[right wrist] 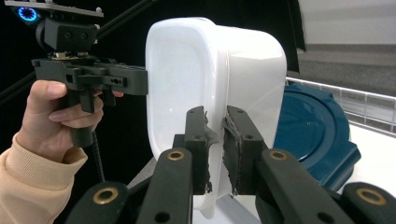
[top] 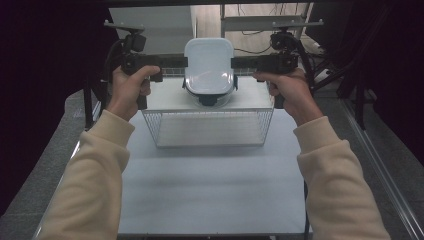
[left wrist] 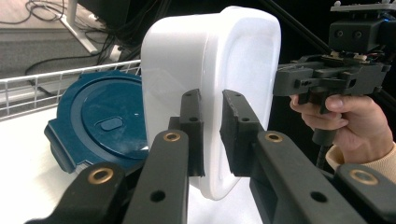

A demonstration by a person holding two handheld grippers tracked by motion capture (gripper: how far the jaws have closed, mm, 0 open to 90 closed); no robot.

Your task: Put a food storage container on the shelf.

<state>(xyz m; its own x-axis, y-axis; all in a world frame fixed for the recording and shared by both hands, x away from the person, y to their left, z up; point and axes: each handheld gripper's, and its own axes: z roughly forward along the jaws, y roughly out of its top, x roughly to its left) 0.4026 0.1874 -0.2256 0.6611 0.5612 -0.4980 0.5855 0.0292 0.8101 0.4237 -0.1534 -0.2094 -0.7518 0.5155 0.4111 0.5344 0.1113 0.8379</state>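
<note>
A wire basket [top: 165,131] is seen at the table's far middle. Above it, a white container [top: 208,65] is held aloft, its left rim clamped by the left gripper [top: 176,63], its right rim by the right gripper [top: 241,63]. A blue lid [left wrist: 100,122] lies beneath.

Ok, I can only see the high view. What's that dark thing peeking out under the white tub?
Observer: It's a dark blue lid. The left gripper view shows rings on it and a small oval bump in the middle.
Operator: Are the grippers really pinching the tub, or just touching it?
Observer: Pinching. In its own view, the left gripper has the edge of the white tub squeezed between its two pads.
Operator: And the other one?
Observer: Same grip on the opposite edge. Up close, the pads of the right gripper look ragged and frayed.
</note>
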